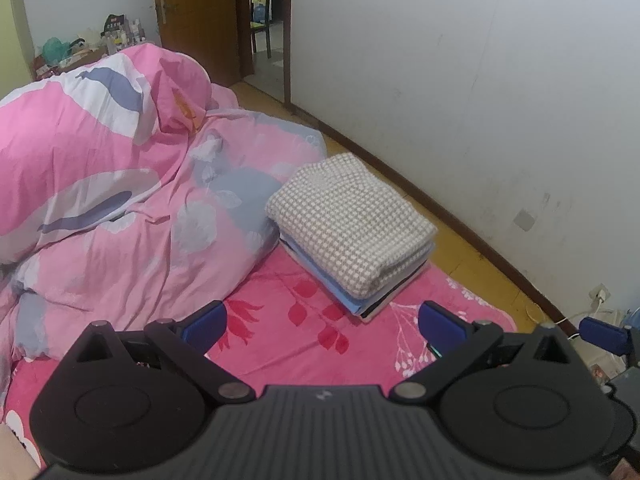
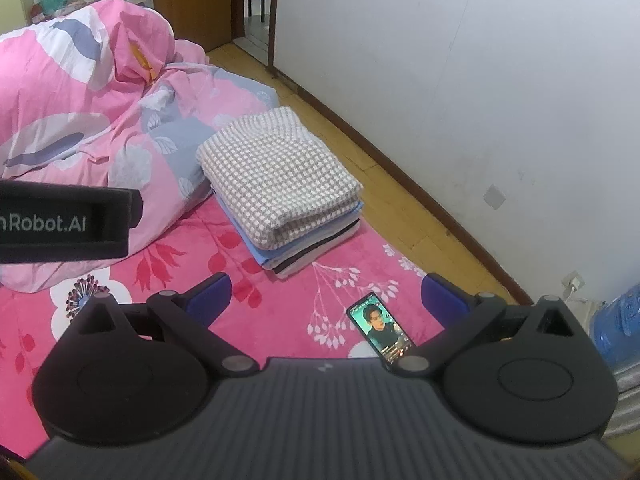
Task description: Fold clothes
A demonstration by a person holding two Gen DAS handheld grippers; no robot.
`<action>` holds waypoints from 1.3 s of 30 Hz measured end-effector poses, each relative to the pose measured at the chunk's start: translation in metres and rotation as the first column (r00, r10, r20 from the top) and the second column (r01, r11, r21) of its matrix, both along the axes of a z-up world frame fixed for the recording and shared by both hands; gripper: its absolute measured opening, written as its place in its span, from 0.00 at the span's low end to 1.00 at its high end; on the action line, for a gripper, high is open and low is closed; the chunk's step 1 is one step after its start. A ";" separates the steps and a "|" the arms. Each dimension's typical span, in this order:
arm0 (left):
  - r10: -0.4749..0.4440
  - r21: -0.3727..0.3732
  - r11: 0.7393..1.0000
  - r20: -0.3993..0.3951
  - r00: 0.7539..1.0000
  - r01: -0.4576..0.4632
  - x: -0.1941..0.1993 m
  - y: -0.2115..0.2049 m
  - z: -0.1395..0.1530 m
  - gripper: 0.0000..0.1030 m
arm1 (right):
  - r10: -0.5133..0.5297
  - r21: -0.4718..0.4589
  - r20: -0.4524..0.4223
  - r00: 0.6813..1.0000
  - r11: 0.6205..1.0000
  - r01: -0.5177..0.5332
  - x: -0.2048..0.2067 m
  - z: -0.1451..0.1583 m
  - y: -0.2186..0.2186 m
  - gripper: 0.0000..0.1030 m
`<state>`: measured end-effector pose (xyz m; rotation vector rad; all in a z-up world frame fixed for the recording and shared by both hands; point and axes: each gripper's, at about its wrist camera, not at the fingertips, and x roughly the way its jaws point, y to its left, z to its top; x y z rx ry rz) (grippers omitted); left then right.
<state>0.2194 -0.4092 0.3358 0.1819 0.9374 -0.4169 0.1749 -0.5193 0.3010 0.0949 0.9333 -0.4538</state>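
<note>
In the left wrist view, the stack of folded clothes [image 1: 352, 232] lies on the bed [image 1: 280, 344] ahead of the left gripper [image 1: 322, 326], at about 12 to 1 o'clock, its long axis running from 11 toward 5 o'clock. The fingers [image 1: 206, 324] are spread wide and empty, touching nothing; a blue tip of the right gripper [image 1: 604, 334] shows at 3 o'clock. In the right wrist view, the stack [image 2: 280, 184] sits at about 11 to 12 o'clock from the right gripper [image 2: 326, 300], well apart, and seems about as far from either hand. Its fingers [image 2: 210, 296] also stand wide open and empty. A phone [image 2: 378, 328] lies between them on the bed.
</note>
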 end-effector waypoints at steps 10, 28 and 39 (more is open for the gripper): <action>-0.028 0.024 0.999 -0.030 0.999 0.028 -0.008 -0.005 -0.007 0.99 | -0.061 0.016 -0.013 0.998 0.998 0.062 -0.009 -0.004 -0.010 0.99; -0.054 0.039 0.998 -0.039 0.998 0.056 -0.010 -0.015 -0.010 0.99 | -0.097 0.024 -0.021 0.995 0.995 0.098 -0.015 -0.008 -0.017 0.99; -0.051 0.041 0.998 -0.040 0.998 0.053 -0.008 -0.017 -0.011 0.99 | -0.089 0.025 -0.026 0.996 0.996 0.090 -0.012 -0.010 -0.017 0.99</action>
